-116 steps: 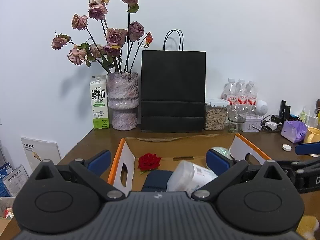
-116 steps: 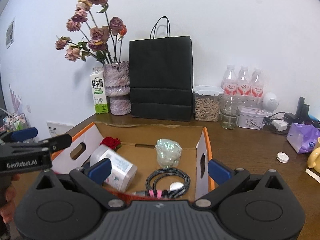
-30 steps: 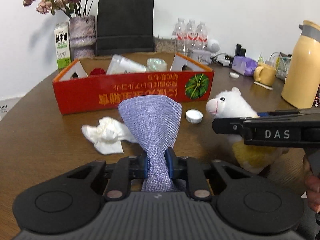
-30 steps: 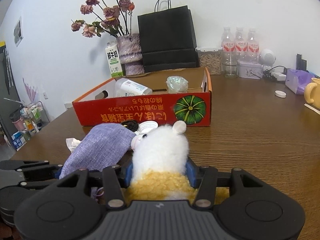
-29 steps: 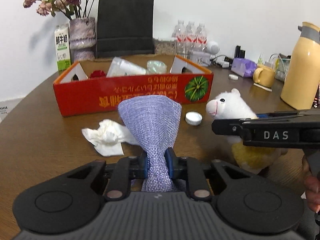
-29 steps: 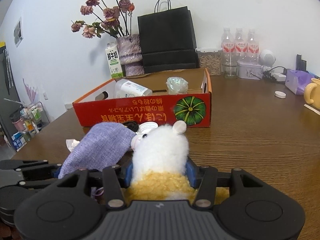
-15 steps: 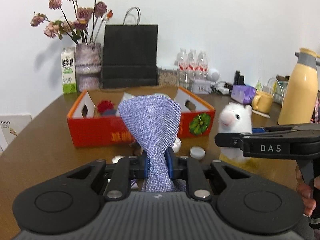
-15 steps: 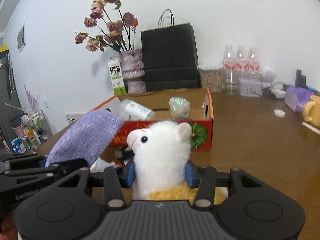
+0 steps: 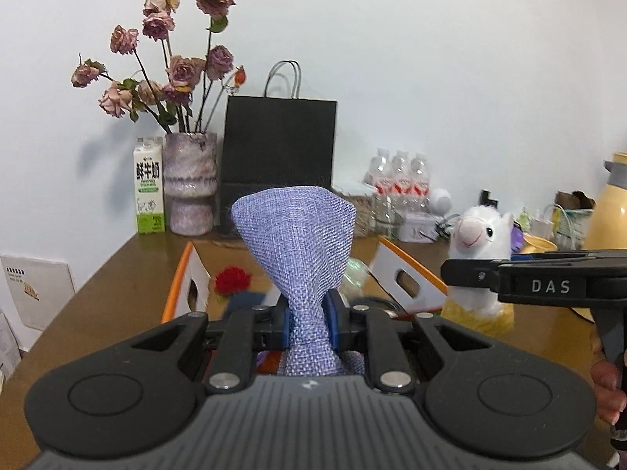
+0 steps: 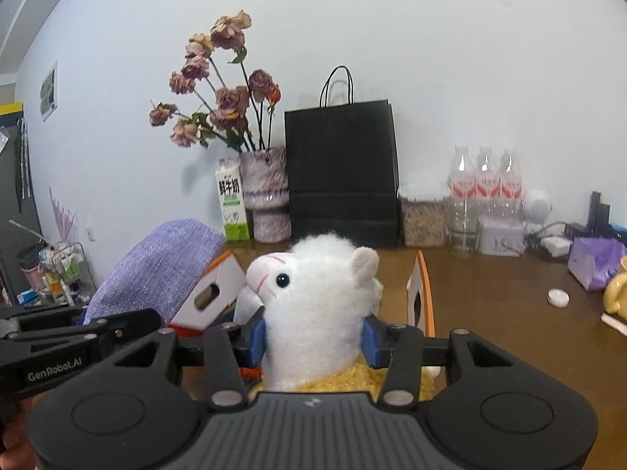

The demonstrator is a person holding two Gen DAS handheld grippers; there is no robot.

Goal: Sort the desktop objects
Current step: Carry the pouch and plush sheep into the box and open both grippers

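Note:
My left gripper [image 9: 307, 323] is shut on the neck of a purple woven cloth bag [image 9: 298, 243], which fans out upright above the blue pads. My right gripper [image 10: 313, 333] is shut on a white plush alpaca [image 10: 313, 293] with a yellow body, squeezed at the neck. Both are held up in the air over the near side of the open orange cardboard box [image 9: 407, 282]. Inside the box I see a red rose [image 9: 232, 280]. The alpaca [image 9: 480, 243] and the bag [image 10: 164, 270] also show in the opposite views.
Against the wall stand a milk carton [image 9: 149, 190], a vase of dried roses [image 9: 190, 188], a black paper bag [image 9: 278, 149], water bottles [image 10: 486, 180] and a jar [image 10: 423, 219]. A white cap [image 10: 558, 297], purple packet [image 10: 595, 260] and yellow thermos [image 9: 607, 203] are at the right.
Both grippers have risen from the tabletop with the bag and the alpaca and moved toward the box. I now look into the box from above its near wall.

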